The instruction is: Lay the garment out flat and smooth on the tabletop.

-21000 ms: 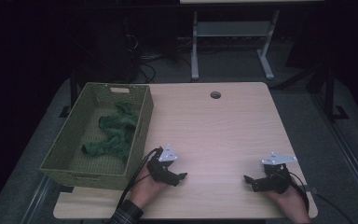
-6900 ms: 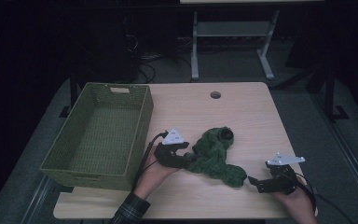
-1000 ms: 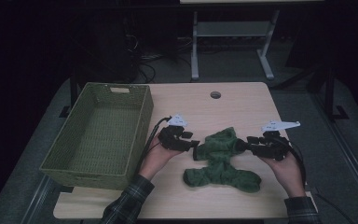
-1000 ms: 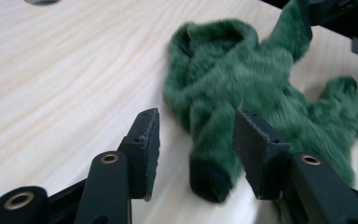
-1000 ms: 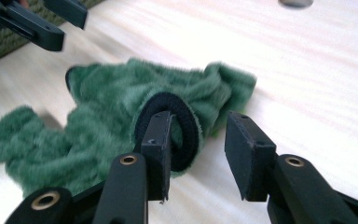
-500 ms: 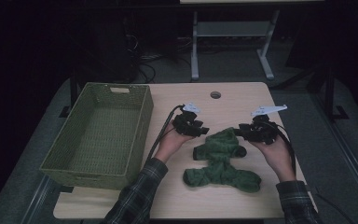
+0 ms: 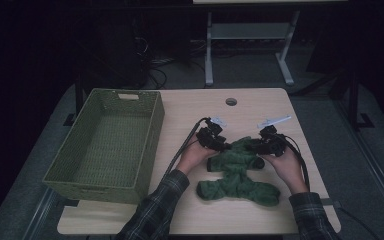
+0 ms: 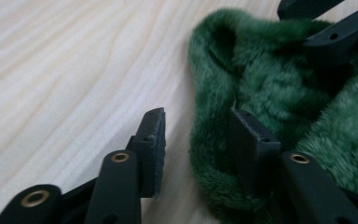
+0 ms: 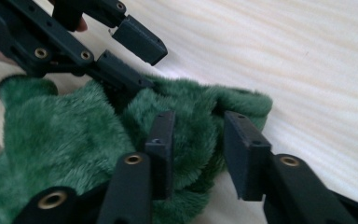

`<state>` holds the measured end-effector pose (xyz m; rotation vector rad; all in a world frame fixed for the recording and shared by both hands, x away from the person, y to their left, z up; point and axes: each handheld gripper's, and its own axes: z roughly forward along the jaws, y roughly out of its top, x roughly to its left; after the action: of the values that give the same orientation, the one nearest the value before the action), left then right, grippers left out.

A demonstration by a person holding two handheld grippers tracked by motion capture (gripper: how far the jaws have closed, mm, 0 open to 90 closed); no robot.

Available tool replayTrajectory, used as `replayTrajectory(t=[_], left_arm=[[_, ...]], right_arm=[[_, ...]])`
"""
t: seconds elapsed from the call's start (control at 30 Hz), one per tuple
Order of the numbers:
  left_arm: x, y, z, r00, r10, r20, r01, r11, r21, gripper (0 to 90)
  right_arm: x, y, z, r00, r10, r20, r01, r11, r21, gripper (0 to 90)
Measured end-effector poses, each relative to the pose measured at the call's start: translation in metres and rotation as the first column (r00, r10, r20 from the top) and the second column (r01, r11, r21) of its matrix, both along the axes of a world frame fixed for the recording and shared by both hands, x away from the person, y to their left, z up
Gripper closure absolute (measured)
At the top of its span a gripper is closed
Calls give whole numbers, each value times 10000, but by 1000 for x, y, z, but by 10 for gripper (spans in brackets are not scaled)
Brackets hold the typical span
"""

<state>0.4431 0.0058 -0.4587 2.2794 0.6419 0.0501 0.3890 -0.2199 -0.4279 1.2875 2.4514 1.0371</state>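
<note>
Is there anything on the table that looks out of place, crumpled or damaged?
Only the green fuzzy garment stands out: it lies bunched and twisted on the table, not spread flat, beside the empty basket. Both the left gripper and the right gripper sit open at its upper edge. No damage is visible.

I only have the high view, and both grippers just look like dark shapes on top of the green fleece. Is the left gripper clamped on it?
Observer: No. In the left gripper view, the left gripper is open and straddles the edge of the green fleece. One jaw is over bare table.
Operator: And the right gripper?
Observer: The right gripper is open too, with a raised fold of the fleece between its jaws.
</note>
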Motion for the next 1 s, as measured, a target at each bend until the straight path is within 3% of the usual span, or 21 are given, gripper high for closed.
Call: replayTrajectory(t=[0.13,0.2,0.37,0.47,0.53,0.63,0.7,0.8,0.83,0.93,1.0], left_arm=[[-1,-1,-1,9997,-223,-80,225,9994,273,651],[-3,-3,-2,9996,-265,-51,267,9977,618,695],[-3,-3,-4,9992,-331,-231,348,9962,796,842],[-5,1,-1,9996,-235,-157,245,9973,692,871],[-7,5,4,10000,54,-32,-54,9998,208,873],[-11,16,19,9982,345,496,-339,9993,-127,874],[-14,24,30,9945,522,913,-495,9983,-323,874],[-20,36,48,9818,977,1631,-865,9935,-743,873],[-21,39,51,9784,1085,1760,-950,9920,-832,873],[-23,49,58,9650,1443,2188,-1202,9855,-1198,873],[-23,56,57,9598,1645,2273,-1363,9815,-1348,873]], right_arm=[[-2,-2,-7,9998,-33,-172,31,9999,-135,686],[-2,-3,-8,9996,-34,-278,31,9999,-127,734],[-3,-3,-8,9996,99,-262,-103,9999,-139,830],[-4,-3,-8,9995,141,-268,-147,9996,-221,851],[-5,-3,-5,9997,153,-202,-158,9996,-234,854],[-8,-2,4,9994,222,264,-215,9995,-251,855],[-9,-2,11,9986,211,480,-208,9997,-84,855],[-7,0,21,9966,222,798,-216,9997,-89,855],[-6,0,25,9938,230,1088,-226,9997,-52,856],[-3,0,30,9922,123,1244,-125,9999,9,856],[-1,-2,31,9917,48,1285,-70,9998,161,858]])
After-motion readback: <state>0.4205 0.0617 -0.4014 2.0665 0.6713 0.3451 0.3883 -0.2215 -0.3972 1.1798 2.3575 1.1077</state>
